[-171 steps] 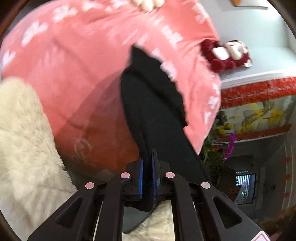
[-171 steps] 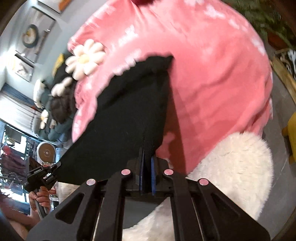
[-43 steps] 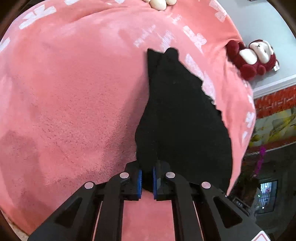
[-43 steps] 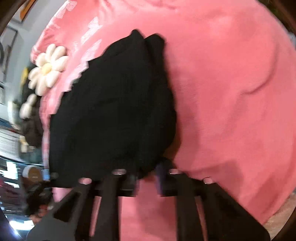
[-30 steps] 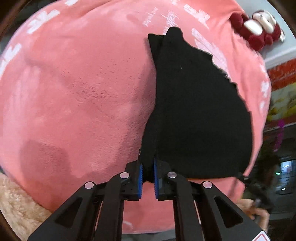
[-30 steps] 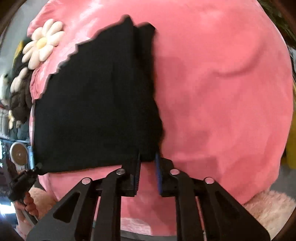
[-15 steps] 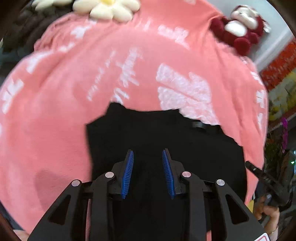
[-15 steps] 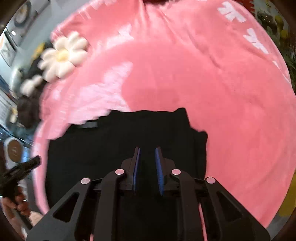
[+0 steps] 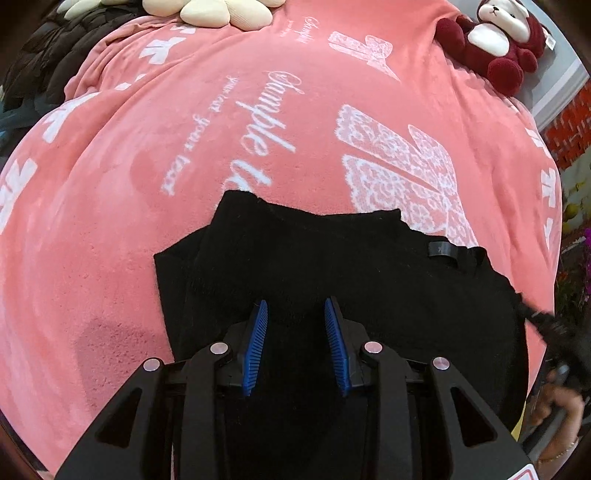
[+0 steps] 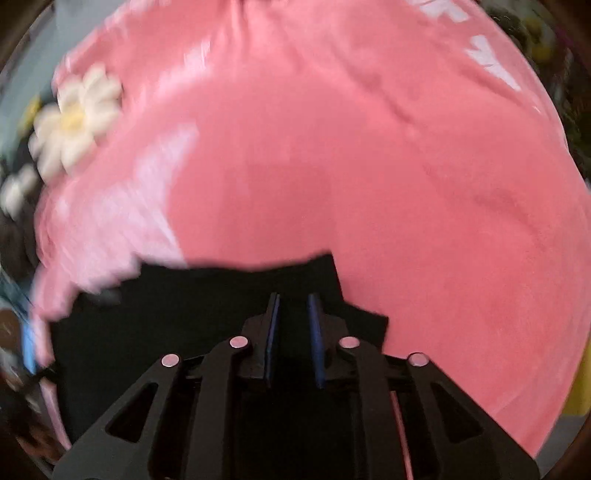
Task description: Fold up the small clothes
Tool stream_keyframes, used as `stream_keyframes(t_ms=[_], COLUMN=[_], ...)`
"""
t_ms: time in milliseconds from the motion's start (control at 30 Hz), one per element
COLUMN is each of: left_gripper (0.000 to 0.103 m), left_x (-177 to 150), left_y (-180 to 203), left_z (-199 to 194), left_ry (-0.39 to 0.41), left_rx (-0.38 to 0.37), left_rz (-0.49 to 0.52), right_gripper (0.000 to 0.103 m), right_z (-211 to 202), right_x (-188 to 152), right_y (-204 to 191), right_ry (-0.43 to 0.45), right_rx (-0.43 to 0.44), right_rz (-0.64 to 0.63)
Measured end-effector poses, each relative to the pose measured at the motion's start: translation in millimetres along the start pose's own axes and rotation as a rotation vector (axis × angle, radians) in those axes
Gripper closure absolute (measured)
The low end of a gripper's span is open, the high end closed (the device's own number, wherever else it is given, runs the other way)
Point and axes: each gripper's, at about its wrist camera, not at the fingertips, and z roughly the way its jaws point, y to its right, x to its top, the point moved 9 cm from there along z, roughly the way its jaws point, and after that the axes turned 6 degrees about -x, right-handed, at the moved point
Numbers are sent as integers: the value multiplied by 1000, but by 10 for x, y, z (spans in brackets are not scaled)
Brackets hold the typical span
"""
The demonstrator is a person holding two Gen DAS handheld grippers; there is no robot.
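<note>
The left tongs (image 9: 297, 314) stand parted, a clear gap between the blue pads (image 9: 255, 345), with nothing gripped; they hover over the black garment (image 9: 332, 258), though whether they touch it I cannot tell. The right tongs (image 10: 293, 306) are also apart, with a narrower gap, empty, above the same black garment (image 10: 207, 299); that view is blurred.

The garment lies flat on the pink blanket (image 9: 184, 147), folded over itself, with an under layer peeking out at its left edge. A small black loop (image 9: 441, 251) sits near its far right edge.

Beyond the garment the blanket carries white lettering (image 9: 258, 125) and a lace-patterned print (image 9: 399, 162). Further back from the garment lie a cream flower cushion (image 9: 210, 11), a dark red plush toy (image 9: 491, 40) and a black quilted jacket (image 9: 48, 62). To the garment's right, a hand (image 9: 557, 406) holds the other tool.
</note>
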Motion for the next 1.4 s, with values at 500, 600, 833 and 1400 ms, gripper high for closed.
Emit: stream_keyframes(t_ms=[500,600,833,1400], left_gripper=[72,72,55,95], left_x=[-252,-372,-669,-1176], left_y=[105,139,105,-330], left_z=[-221,-298,-456,-675], left_ry=[-25,-33,-51,15], left_rx=[68,75,65,-183], left_rz=[75,99,89,-302], right_gripper=[88,87,84,57], right_z=[-156,-359,-358,-875], right_x=[-941,-930,-1182,-1603], right_y=[88,152,292,444], right_ry=[-79,-66,-105,-16], right_rx=[-83,-55,-80,11], right_rz=[-106,-25,-41,23])
